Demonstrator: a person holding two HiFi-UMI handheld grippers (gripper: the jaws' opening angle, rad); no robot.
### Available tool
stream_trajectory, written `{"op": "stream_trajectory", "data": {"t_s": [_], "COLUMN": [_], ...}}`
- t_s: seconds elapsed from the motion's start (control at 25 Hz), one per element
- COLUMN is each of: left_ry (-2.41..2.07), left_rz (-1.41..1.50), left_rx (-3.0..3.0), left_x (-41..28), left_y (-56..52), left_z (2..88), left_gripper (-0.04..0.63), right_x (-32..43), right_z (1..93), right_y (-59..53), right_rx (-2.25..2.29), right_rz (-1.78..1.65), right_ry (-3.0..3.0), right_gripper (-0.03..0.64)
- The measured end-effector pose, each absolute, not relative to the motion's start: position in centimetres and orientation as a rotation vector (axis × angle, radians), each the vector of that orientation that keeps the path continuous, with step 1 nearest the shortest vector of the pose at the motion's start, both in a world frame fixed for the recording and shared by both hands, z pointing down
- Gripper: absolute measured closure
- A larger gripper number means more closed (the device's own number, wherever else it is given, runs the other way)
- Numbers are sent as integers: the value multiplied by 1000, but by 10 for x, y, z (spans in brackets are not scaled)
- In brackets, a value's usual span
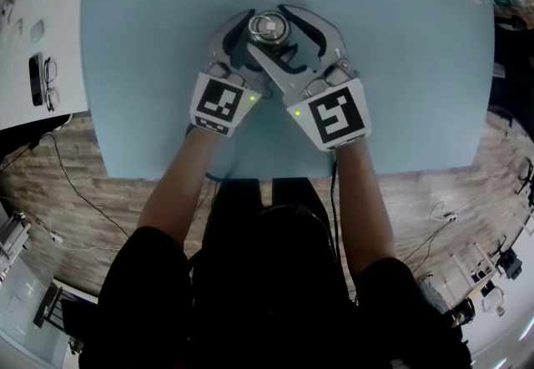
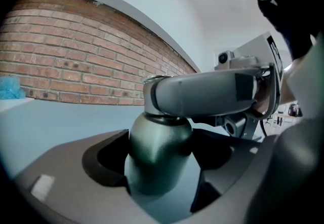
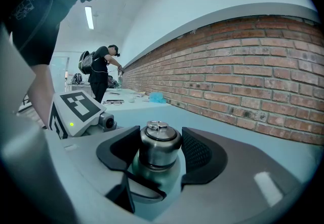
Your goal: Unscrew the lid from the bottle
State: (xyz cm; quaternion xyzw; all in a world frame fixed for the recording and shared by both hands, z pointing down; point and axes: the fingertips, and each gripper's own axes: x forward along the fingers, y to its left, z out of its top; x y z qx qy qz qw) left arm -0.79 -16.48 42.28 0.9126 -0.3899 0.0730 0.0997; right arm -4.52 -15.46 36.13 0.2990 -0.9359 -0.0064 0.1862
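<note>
**Item 1. My left gripper** (image 1: 249, 40): comes in from the near left, low on the bottle. Its jaws stand wide and are closed against the body on both sides.

**Item 2. My right gripper** (image 1: 282, 35): comes in from the near right and crosses above the left one. Its pads clasp the lid on opposite sides.

**Item 3. Dark green metal bottle** (image 2: 158, 154): upright between my two grippers, long axis vertical, base on the worktop.

**Item 4. Round brushed-steel lid with a small ring on top** (image 3: 160, 143): still seated on the neck, directly above the left gripper's hold. I judge the turn must go about that vertical axis, with the right gripper twisting and the left bracing.

**Item 5. Pale blue worktop** (image 1: 400, 67): carries the bottle near its middle and extends beyond it.
</note>
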Motion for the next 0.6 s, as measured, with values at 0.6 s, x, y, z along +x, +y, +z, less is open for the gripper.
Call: {"op": "stream_trajectory", "data": {"t_s": [0.6], "left_ry": [-1131], "left_rz": [222], "left_rx": [2710], "left_x": [-8], "left_y": [-165], "left_z": [423], "left_gripper": [221], "right_x": [-46], "right_z": [361], "right_y": [-155], "right_rx": [834], "right_rz": [-13], "right_ry": [-2646], "right_gripper": [354]}}
